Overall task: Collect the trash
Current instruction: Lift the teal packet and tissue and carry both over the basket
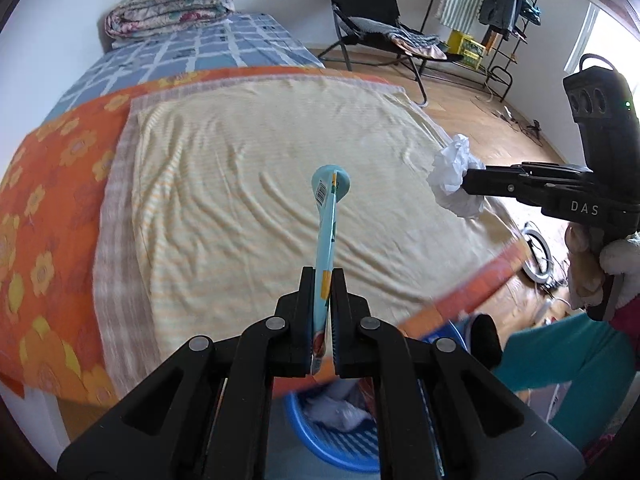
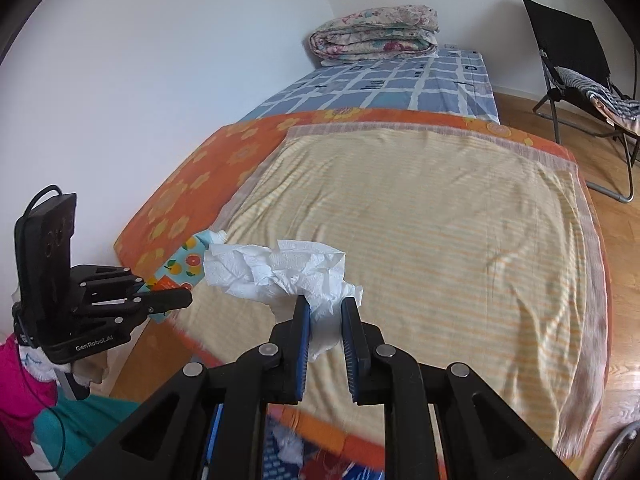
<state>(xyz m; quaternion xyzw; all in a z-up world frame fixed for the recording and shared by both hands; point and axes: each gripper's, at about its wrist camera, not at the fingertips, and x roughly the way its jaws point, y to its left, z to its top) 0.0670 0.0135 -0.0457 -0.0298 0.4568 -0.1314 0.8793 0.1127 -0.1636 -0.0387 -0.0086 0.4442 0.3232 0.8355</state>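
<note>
My left gripper [image 1: 323, 276] is shut on a light blue fruit-print wrapper [image 1: 326, 224], held edge-on above the bed's near end; it also shows in the right wrist view [image 2: 182, 266]. My right gripper [image 2: 325, 306] is shut on a crumpled white paper towel [image 2: 276, 270], which also shows in the left wrist view [image 1: 454, 178]. A blue trash basket [image 1: 320, 436] with white paper inside sits on the floor below both grippers, partly hidden by the left gripper's body.
The bed carries a yellow striped blanket [image 1: 256, 168] over an orange flowered sheet [image 1: 52, 184]. A folded quilt [image 1: 172, 4] lies at the far end. A black folding chair [image 1: 372, 28] and a clothes rack [image 1: 500, 12] stand on the wooden floor.
</note>
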